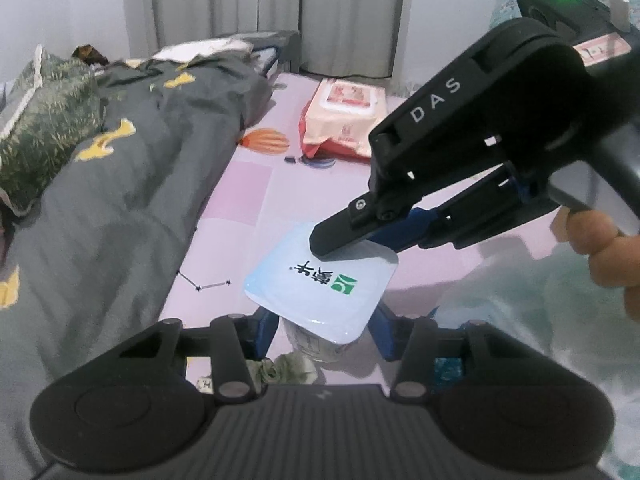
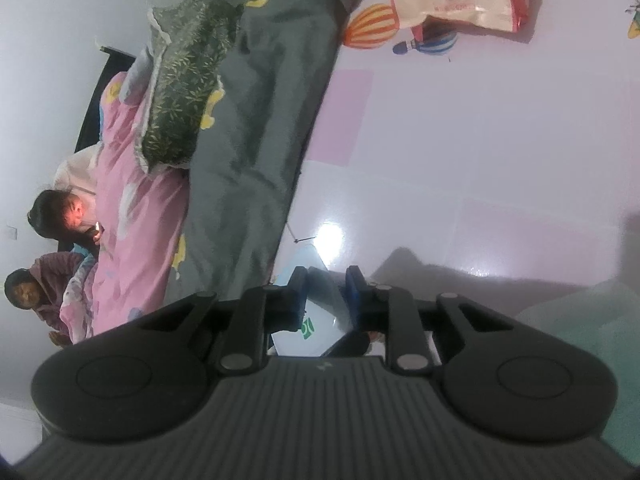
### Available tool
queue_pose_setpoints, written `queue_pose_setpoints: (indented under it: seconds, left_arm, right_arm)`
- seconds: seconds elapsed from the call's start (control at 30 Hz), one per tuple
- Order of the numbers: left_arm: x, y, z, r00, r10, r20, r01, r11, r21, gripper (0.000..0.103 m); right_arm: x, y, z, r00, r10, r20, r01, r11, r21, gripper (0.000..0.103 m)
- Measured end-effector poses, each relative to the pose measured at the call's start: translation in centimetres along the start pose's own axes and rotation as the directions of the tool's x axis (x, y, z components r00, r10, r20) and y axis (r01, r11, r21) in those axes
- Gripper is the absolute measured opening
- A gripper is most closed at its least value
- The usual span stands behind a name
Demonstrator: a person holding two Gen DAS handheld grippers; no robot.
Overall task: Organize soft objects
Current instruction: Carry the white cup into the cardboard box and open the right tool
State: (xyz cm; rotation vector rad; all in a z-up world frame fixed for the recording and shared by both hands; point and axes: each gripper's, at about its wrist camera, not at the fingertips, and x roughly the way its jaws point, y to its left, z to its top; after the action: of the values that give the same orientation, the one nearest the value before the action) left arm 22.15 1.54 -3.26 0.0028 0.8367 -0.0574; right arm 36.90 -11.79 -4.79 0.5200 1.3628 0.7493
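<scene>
A light-blue pouch (image 1: pixel 320 288) with a green logo hung above the pink bed sheet (image 1: pixel 248 184), its far edge pinched by the right gripper (image 1: pixel 320 246), whose fingers were pressed together on it. The left gripper (image 1: pixel 324 320) clasped the pouch's near end between its blue fingers (image 1: pixel 266 330). A tissue pack (image 1: pixel 344 118) lay farther off, the grey quilt (image 1: pixel 132 168) left.

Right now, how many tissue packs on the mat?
2. The light blue pack sits near, between both hand-held grippers; the pink-and-cream wipes pack lies farther back by the curtain. Others may be hidden under the bedding.
</scene>
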Motion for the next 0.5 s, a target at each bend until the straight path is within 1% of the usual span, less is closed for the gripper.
queue_pose_setpoints:
  seconds: [0.27,0.5]
  left_arm:
    - [-4.0,-1.9,0.7,0.999,-0.012,0.043,0.010,0.999,0.043,0.050]
    - [-7.5,-4.0,0.5,0.996,-0.036,0.083,0.030,0.997,0.073,0.050]
  right_arm:
    - [-4.5,1.6,-2.1,0.998,0.023,0.063,-0.023,1.000,-0.003,0.020]
    - [-8.8,2.6,-5.3,0.990,0.036,0.134,-0.035,0.999,-0.004,0.019]
